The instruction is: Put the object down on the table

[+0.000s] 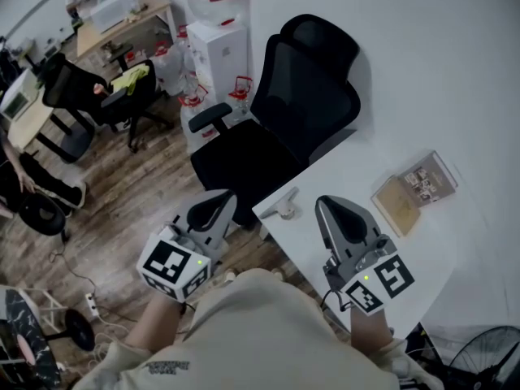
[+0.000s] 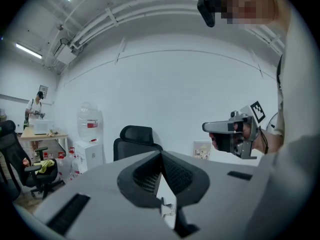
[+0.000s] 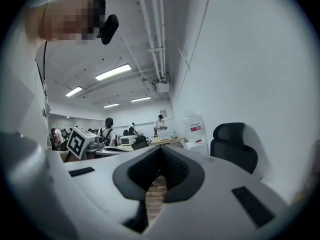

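Head view: the object (image 1: 282, 207), small and pale, lies on the worktop (image 1: 357, 157) near its corner, apart from both tongs. The left tongs (image 1: 218, 203) hang beside the worktop, over the floor. The right tongs (image 1: 329, 210) are over the worktop, just beside the object. I judge the set-down done, so what remains is to draw clear. Keep both tongs high as you go, since the object sits close to the edge and a brush could tip it off.

Left gripper view: your left tongs (image 2: 161, 156) are pressed together with nothing in them. A pale bit shows through the gap below the tips, probably the object.

Right gripper view: your right tongs (image 3: 160, 151) are pressed together and empty too, with only floor (image 3: 155, 194) showing under them. Pull this one back away from the object, not across it.
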The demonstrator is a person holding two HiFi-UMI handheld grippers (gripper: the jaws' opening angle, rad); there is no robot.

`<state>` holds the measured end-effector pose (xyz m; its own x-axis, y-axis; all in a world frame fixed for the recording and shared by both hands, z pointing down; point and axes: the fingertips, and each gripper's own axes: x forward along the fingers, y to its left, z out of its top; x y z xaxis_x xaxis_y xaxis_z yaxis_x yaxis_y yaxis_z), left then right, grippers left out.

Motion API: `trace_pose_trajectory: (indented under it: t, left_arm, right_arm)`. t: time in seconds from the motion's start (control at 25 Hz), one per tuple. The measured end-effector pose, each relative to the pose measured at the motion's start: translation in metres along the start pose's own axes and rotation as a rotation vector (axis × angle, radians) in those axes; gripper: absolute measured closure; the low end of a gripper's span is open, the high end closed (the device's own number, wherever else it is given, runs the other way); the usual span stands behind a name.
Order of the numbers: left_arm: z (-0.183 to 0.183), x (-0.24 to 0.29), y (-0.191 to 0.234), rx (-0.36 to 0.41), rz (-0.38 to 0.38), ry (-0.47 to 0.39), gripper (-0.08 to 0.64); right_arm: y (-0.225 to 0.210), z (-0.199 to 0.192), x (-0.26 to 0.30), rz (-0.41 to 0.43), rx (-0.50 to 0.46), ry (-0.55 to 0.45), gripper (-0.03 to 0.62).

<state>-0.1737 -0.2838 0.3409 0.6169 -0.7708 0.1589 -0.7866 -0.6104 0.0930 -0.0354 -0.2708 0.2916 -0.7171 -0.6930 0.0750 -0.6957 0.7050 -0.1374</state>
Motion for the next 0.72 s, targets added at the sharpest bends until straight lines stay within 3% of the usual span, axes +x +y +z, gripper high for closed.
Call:
trace_pose_trajectory:
  t: [0.72]
  left_arm:
    - [0.0051, -0.0015, 0.0015, -0.007, 0.024, -0.007, 0.540]
  right_arm:
    - [-0.0041, -0.0083, 0.0027, 0.028, 0.034, 0.025, 0.569]
